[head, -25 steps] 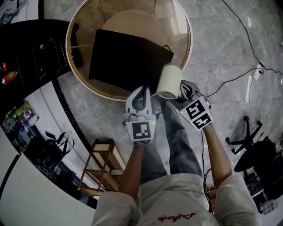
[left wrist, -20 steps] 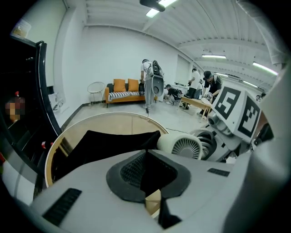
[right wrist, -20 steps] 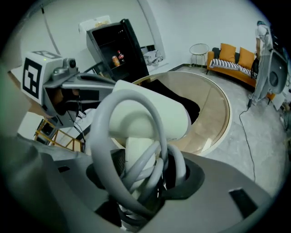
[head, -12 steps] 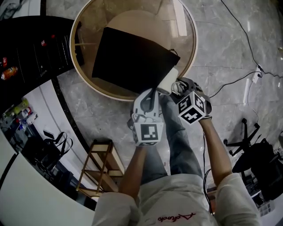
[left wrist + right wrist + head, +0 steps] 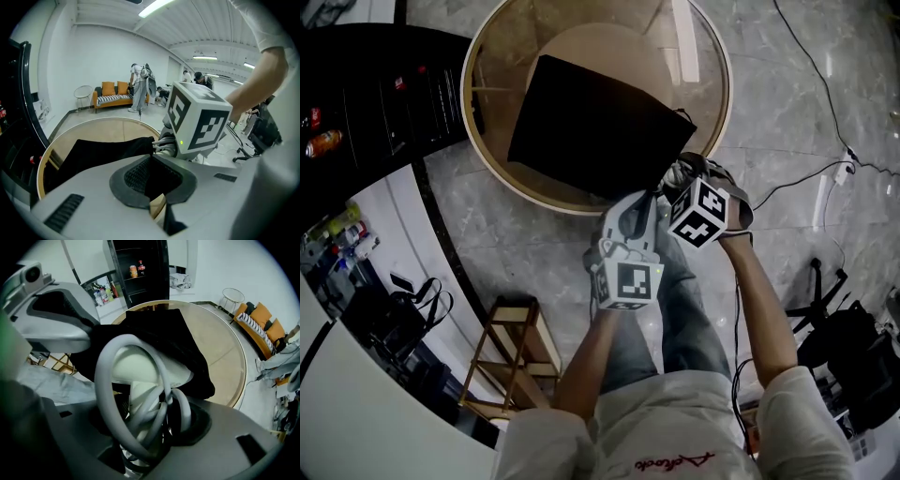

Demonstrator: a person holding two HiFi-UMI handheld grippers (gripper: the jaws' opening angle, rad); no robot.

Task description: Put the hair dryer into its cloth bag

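- Nearest, the left tongs [image 5: 152, 180] are pinched together on the edge of the bag [image 5: 591, 122], at its 5 o'clock corner.
- At 2 o'clock of them, the right tongs [image 5: 150, 423] point steeply down and are clamped on the handle of the dryer [image 5: 140, 369], with loops of cord [image 5: 105, 380] caught between them too.
- The white barrel of the dryer sits among black folds at the bag's mouth.
- Beyond, toward 11 o'clock, the bag lies flat on the round glass worktop [image 5: 502, 56].
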